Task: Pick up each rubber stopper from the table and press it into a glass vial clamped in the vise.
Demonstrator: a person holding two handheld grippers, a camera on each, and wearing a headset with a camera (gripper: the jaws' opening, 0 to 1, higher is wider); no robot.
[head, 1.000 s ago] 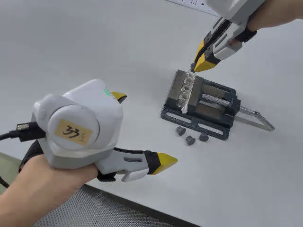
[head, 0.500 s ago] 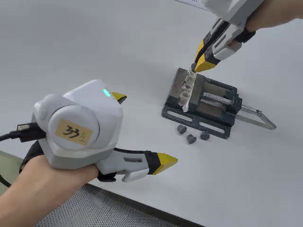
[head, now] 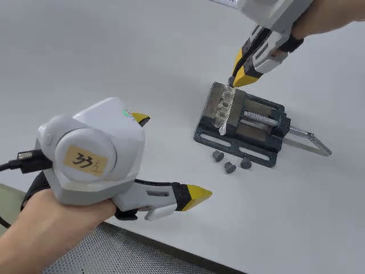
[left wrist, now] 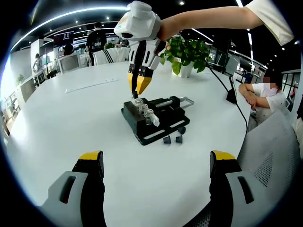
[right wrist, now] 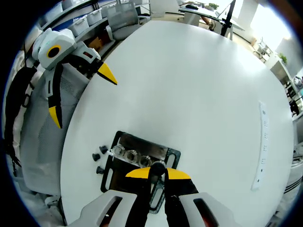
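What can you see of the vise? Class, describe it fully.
The vise is dark metal and sits flat on the white table. Its jaws clamp a row of clear vials upright. A bright screw leads to a thin bent handle. Three stoppers lie loose beside its slotted base. The right tool, shut on a stopper, is at the row's far end.
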